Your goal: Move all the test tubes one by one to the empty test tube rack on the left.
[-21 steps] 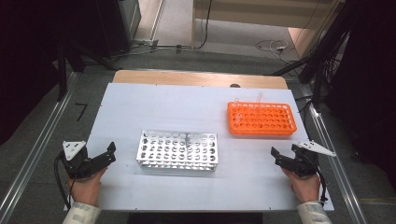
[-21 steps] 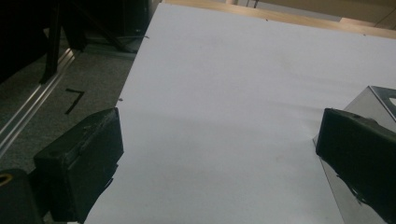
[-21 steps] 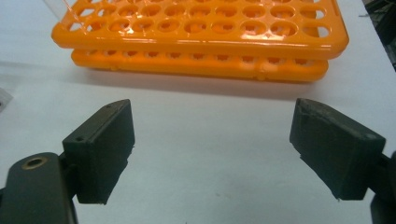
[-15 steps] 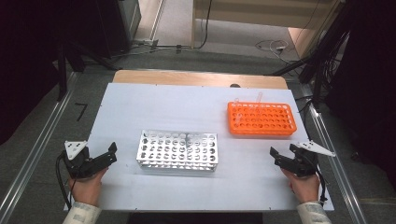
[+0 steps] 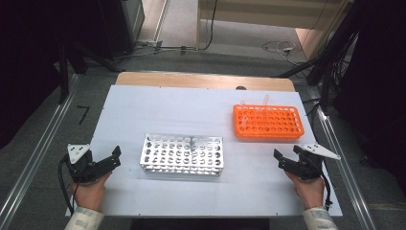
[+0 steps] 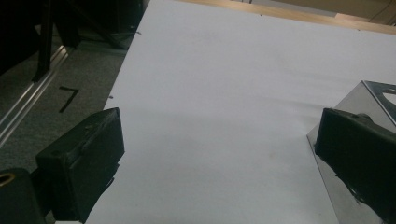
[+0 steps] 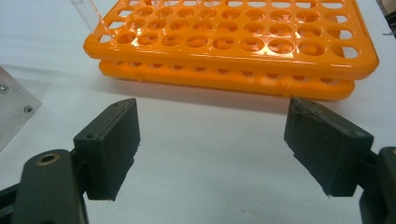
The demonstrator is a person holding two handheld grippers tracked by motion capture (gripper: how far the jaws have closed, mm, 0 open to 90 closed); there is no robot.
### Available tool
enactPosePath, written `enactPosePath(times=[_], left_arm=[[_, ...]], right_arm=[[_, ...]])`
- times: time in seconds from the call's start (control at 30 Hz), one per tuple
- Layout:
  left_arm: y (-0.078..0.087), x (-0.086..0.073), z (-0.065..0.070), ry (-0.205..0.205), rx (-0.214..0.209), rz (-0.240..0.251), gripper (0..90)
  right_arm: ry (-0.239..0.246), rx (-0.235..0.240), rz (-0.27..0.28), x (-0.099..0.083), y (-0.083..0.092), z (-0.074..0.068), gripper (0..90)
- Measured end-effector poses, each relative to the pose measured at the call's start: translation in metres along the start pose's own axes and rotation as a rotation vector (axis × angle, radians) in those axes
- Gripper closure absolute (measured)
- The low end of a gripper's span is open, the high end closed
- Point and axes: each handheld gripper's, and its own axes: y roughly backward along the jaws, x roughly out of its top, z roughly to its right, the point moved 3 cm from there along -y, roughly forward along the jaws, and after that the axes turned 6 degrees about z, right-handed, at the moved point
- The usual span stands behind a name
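A: How does the left gripper (image 5: 115, 157) stand?

B: Its black jaws are spread wide with nothing between them, held in a hand (image 5: 90, 194) at the near left corner of the white surface (image 5: 191, 108). In the left gripper view the jaws frame bare white board, and one shiny corner of the silver perforated metal tube rack (image 6: 373, 93) shows behind the jaw on that view's right.

A: And the right gripper (image 5: 279, 160)?

B: Also gaping and empty, low over the surface near its near right edge, with the grey three-cornered plate (image 5: 320, 151) on top. It points toward the orange plastic tube rack (image 7: 233, 42), which lies just ahead of the jaws in the right gripper view, apart from them.

A: Where do the racks sit?

B: The silver rack (image 5: 182, 154) lies in the middle of the surface, between the two grippers and nearer the left one, touching neither. The orange rack (image 5: 268, 122) sits farther back on the right. A clear tube (image 7: 88, 16) stands tilted at its far left corner.
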Motion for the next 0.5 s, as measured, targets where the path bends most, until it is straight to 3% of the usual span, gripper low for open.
enactPosePath(times=[0.2, 0.5], left_arm=[[0.000, 0.000, 0.001, -0.002, -0.008, 0.001, 1.4], [-0.001, 0.000, 0.003, -0.002, -0.015, 0.000, 1.4]], right_arm=[[0.017, 0.010, 0.002, 0.002, -0.004, -0.006, 18.5], [0.078, 0.036, 0.007, 0.013, -0.019, -0.025, 21.3]])
